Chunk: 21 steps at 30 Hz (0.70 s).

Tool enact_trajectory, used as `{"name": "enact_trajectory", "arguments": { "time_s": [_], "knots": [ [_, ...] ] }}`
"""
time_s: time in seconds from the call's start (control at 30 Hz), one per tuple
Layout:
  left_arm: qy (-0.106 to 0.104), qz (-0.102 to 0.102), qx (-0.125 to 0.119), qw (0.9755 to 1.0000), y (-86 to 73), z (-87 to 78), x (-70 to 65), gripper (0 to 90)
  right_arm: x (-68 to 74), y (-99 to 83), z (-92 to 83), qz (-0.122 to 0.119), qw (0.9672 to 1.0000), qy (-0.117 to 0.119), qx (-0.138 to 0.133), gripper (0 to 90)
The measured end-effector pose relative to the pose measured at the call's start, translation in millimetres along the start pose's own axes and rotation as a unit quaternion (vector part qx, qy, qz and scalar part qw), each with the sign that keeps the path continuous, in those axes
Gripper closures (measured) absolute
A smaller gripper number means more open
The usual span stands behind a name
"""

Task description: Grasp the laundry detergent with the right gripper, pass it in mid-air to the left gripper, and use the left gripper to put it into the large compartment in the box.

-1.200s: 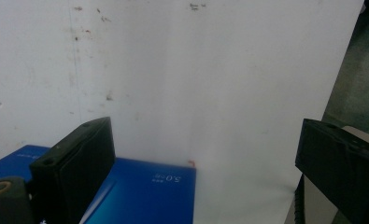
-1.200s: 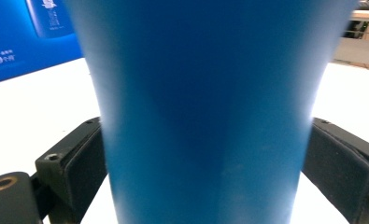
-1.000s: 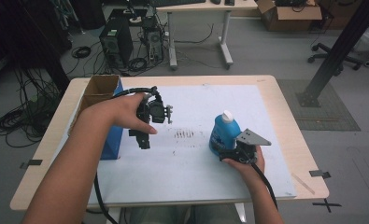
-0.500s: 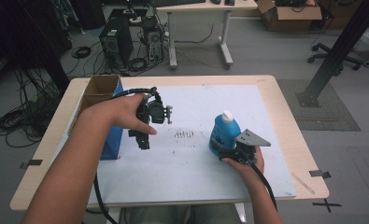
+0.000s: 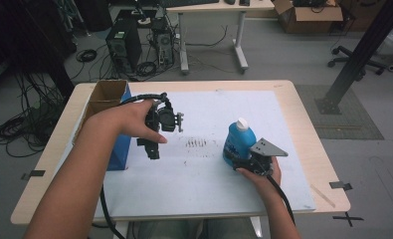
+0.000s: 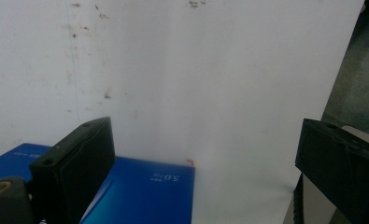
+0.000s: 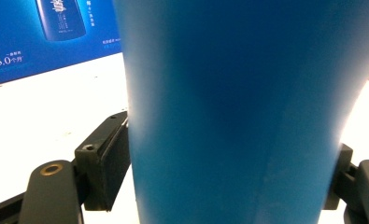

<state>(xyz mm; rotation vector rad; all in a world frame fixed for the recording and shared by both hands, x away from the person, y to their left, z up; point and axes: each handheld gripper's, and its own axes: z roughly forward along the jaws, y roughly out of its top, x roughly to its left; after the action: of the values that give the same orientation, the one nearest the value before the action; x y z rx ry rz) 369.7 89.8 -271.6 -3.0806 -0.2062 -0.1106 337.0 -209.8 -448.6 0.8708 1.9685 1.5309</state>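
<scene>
The right gripper (image 5: 240, 160) is clamping the blue bottle (image 5: 239, 143), its jaws having just been closing on it; the bottle's base is hiding behind them. Farther left, the left gripper (image 5: 152, 150) is hanging open over the white sheet (image 5: 209, 184), partly covering the blue box (image 5: 120, 154)

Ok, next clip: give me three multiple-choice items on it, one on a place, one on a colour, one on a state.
1. Where does the blue box stand?
A. at the table's left side
B. at its right edge
C. on the floor

2. What colour is the blue bottle's cap?
A. red
B. white
C. black

3. How does the right gripper stand to the bottle?
A. far from it
B. above its cap
C. jaws on either side of its body

Answers: 1 A, the high view shows it beside the left forearm. 2 B, the cap is white. 3 C, the jaws, just closing, flank the body.
</scene>
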Motion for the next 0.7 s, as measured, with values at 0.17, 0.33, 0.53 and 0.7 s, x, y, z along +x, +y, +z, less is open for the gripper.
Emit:
{"name": "enact_trajectory", "arguments": {
  "time_s": [0.17, 0.33, 0.53, 0.7],
  "knots": [
    [0.000, -0.003, -0.001, 1.0000, -0.5, -0.4, 0.3, 5.2, -0.1, -0.1, 0.0, -0.003, 1.0000, 0.000, 0.000, 25.7],
    [0.001, -0.002, 0.000, 1.0000, -0.4, 0.0, -0.1, 5.2, 0.0, -1.8, 0.5, -0.003, 1.0000, 0.000, 0.000, 30.6],
    [0.001, -0.001, 0.002, 1.0000, -0.3, 0.2, -0.2, 5.2, 0.1, -2.7, 0.6, -0.003, 1.0000, 0.000, -0.005, 40.9],
    [0.000, -0.001, 0.001, 1.0000, 0.1, 0.0, -0.2, 5.2, -0.2, -3.6, 0.6, 0.002, 1.0000, 0.004, -0.009, 41.9]
  ]
}}
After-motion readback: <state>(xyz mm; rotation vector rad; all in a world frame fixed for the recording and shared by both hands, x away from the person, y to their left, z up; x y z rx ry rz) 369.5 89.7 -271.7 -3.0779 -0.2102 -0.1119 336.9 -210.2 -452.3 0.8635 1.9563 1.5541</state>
